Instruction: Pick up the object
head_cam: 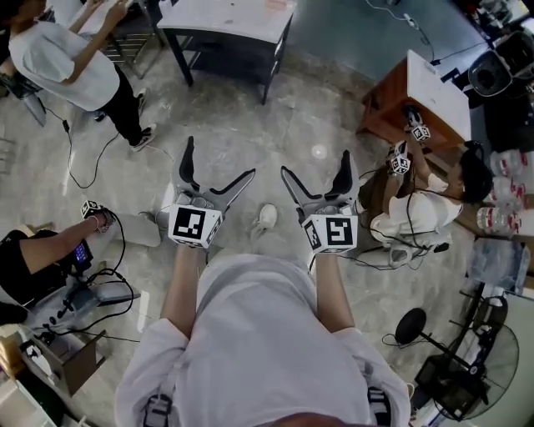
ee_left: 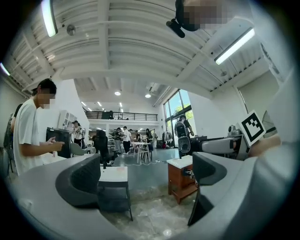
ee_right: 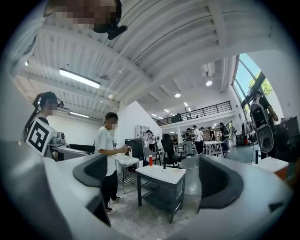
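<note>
1. The left gripper (head_cam: 219,160) stands wide. Its own view shows only the floor (head_cam: 250,125) and far-off furniture between its jaws, so it holds nothing.
2. The right gripper (head_cam: 315,165) is just beside it, equally wide and equally empty. Both point level and away from the person.
3. Which thing is to be picked up cannot be told, as nothing lies within reach of either gripper.
4. A dark counter (head_cam: 225,15) with a white top stands ahead of both grippers and well apart from them. The right gripper's view frames it between the jaws.
5. A wooden counter (head_cam: 392,104) stands ahead and to the right of the right gripper.
6. A small pale spot (head_cam: 319,152) lies on the floor below and ahead of the right gripper, too small to identify.
7. Judged from this, any grasp first needs travel forward, and neither gripper is clearly nearer.
</note>
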{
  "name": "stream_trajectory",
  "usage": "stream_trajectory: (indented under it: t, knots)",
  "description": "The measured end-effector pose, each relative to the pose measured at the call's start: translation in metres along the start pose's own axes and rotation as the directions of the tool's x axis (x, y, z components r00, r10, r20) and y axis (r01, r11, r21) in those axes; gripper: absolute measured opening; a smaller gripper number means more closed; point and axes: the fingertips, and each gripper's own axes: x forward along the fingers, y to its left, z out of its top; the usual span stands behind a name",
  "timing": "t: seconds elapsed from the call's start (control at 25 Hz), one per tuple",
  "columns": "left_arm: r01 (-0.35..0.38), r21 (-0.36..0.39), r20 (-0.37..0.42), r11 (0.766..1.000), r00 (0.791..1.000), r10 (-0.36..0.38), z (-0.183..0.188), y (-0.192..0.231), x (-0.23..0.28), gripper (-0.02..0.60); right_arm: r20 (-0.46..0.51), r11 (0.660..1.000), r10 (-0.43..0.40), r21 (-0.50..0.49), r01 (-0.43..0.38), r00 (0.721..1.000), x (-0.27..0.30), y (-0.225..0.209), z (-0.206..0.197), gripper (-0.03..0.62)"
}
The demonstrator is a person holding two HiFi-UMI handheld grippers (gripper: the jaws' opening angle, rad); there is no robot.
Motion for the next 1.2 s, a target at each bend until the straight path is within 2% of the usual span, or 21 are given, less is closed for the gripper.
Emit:
stream_trajectory:
  t: [0.24,0.36,0.76,0.92,1.08,1.2]
  knots:
    - [-0.020,0.037,-0.014,0.999,1.000,0.020,0.011,0.035,0.095,0.591,0.008,1.000,-0.002,0.002,0.002,1.000,0.086,-0.074,0.008,0.592]
    - [-0.023,0.023,-0.023,0.999,0.999,0.024,0.009,0.051,0.136,0.589,-0.005,1.000,-0.004,0.013,0.004,1.000,0.124,-0.100,0.004,0.562]
    - [-0.043,-0.008,-0.013,0.999,0.999,0.043,-0.012,0.157,0.249,0.586,-0.077,1.000,-0.004,0.007,0.005,0.997,0.275,-0.144,-0.025,0.531]
    - [-0.026,0.009,0.002,1.000,1.000,0.026,-0.025,0.209,0.301,0.581,-0.108,0.999,-0.034,-0.020,0.032,0.994,0.345,-0.162,-0.040,0.511]
    - [0.003,-0.041,0.002,0.999,1.000,-0.003,-0.051,0.255,0.362,0.560,-0.139,0.997,-0.053,-0.054,0.046,0.989,0.420,-0.185,-0.063,0.497]
    - [0.008,-0.066,0.016,0.998,1.000,-0.007,-0.056,0.285,0.400,0.535,-0.152,0.997,-0.061,-0.057,0.052,0.987,0.469,-0.200,-0.070,0.487]
